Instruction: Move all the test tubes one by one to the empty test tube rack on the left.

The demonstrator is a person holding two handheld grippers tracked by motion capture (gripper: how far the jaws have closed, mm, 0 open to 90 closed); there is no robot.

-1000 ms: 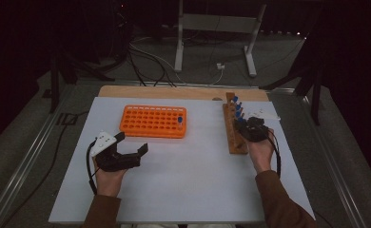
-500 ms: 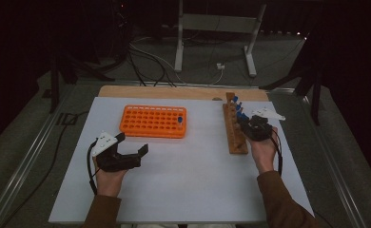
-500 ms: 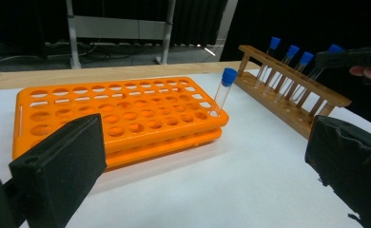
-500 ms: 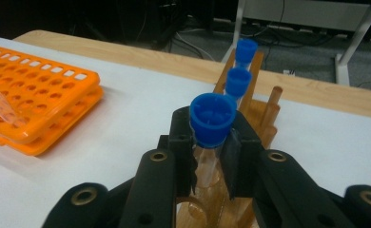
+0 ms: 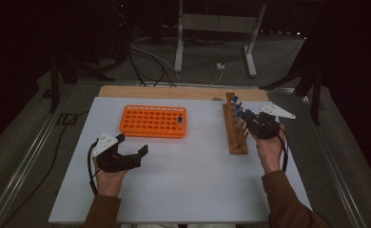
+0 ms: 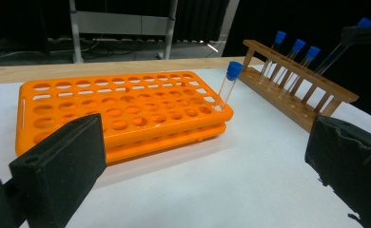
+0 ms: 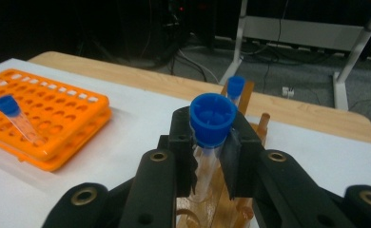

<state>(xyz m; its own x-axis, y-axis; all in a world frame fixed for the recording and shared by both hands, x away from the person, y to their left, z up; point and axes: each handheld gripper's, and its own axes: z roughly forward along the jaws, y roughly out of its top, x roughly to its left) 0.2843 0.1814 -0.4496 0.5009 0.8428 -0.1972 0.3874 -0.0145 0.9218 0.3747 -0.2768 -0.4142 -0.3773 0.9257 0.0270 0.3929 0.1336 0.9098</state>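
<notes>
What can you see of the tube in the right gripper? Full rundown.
The tube is a clear, plastic-looking test tube with a ribbed blue screw cap. It stands roughly upright, clamped just under the cap between the black pads of the right gripper, which is shut on it. It hangs over the wooden rack, its lower end hidden behind the jaws, so contact with the rack cannot be judged. It looks empty.

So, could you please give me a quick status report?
Right gripper shut on blue-capped clear tube over brown wooden rack. Left gripper open, idle. Path clear.
</notes>
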